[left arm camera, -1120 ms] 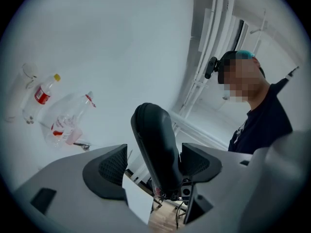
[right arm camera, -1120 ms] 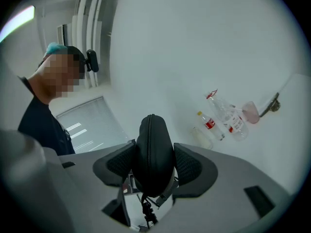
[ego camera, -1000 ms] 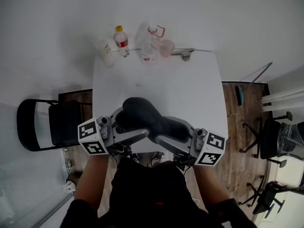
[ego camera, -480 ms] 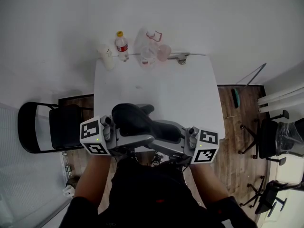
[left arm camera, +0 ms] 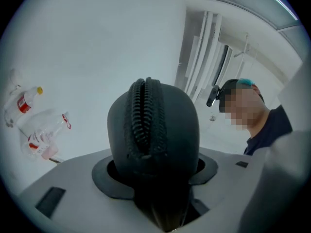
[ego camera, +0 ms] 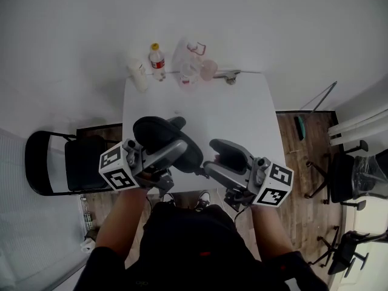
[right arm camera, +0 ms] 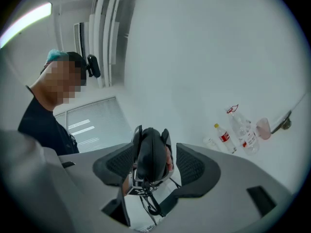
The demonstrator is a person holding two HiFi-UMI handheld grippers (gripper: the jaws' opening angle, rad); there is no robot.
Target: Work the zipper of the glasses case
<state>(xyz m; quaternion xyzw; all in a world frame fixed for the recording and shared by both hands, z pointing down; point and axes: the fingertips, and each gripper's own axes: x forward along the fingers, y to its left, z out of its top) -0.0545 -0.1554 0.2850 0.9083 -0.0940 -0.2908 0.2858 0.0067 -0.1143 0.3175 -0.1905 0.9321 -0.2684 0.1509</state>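
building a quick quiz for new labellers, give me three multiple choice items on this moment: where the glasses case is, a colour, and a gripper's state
1. Where is the glasses case? A lying flat, untouched; B held up in the left gripper; C out of sight.
2. What colour is the cap of the upright red-label bottle? A blue; B yellow; C green.
3. How do the jaws of the right gripper stand? A clamped on the case; B pressed together; C apart, empty.
Key: B, the case sits between the left jaws, which have just been closing on it; B, the head view shows a yellow cap; C, its jaws stand apart, clear of the case.
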